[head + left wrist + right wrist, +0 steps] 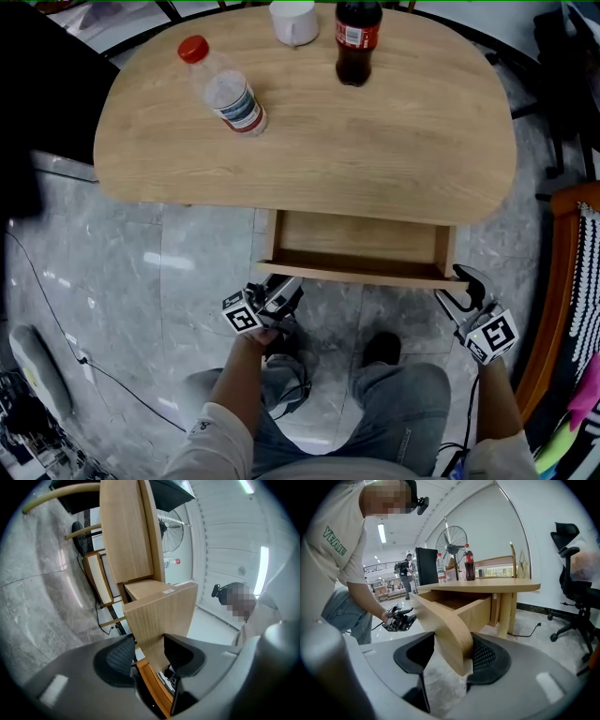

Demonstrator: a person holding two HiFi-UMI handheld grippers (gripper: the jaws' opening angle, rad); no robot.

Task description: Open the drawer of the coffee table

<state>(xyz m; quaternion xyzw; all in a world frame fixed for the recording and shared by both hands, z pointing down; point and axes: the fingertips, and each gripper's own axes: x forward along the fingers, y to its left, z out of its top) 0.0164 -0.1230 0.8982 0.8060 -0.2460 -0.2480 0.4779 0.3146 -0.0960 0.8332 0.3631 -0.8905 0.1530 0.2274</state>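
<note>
Already partway out, the drawer [356,246] sits open under the coffee table [422,178], and the pull looks to be mid-stroke.
The left gripper [278,289] has its jaws clamped on the left end of the drawer front [159,616]. The right gripper [461,281] holds the right end the same way. The next move probably calls for an even, level pull on both ends toward the person, so the drawer slides out without skewing.
</note>
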